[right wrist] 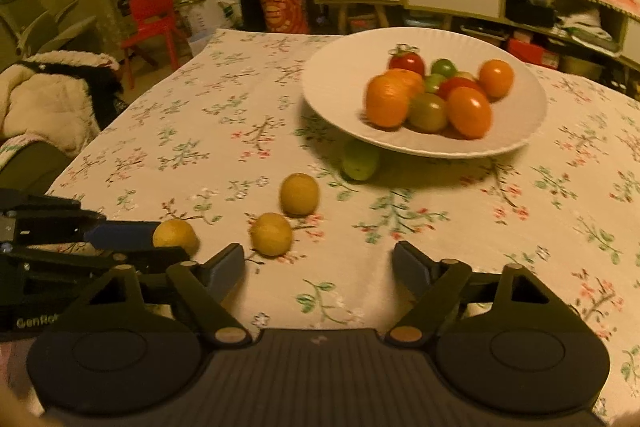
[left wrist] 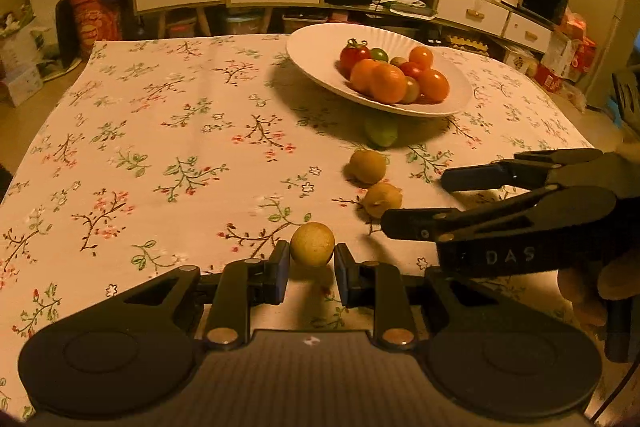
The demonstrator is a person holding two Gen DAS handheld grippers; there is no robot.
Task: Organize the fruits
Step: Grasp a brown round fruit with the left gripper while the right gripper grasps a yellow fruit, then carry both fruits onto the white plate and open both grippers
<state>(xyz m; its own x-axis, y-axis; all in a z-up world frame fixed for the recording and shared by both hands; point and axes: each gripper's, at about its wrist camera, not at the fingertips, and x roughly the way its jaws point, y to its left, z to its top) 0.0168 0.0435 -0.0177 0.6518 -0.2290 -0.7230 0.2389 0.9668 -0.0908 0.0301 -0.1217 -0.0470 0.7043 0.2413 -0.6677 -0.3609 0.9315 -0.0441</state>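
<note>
Your left gripper [left wrist: 312, 259] has a small round yellow fruit [left wrist: 312, 244] sitting between its blue pads; the left pad touches it, while a thin gap seems to remain at the right pad, so you cannot tell whether it is truly clamped. The right wrist view shows what the left one hides: that fruit [right wrist: 175, 235] pressed against the side of one blue finger, low over the floral tablecloth [right wrist: 200, 155].

Your right gripper [right wrist: 319, 267] stands wide apart with nothing between its fingers. Only the left wrist view shows it from outside, coming in from the right with its fingers pointing left, just beside the nearer yellow fruit [left wrist: 382, 200].

Two more yellow fruits lie on the cloth, the nearer one [right wrist: 271, 233] just ahead of your right gripper's left finger, the farther one [right wrist: 299, 193] beyond it, slightly egg-shaped with its long axis near upright in the view. A green fruit [right wrist: 360, 159] lies partly under the rim of the white plate [right wrist: 336, 95], which holds a heap of orange, red and green tomatoes [right wrist: 436, 95]. The red chair [right wrist: 154, 21] and the pale coat [right wrist: 48, 99] appear only in the right wrist view.
</note>
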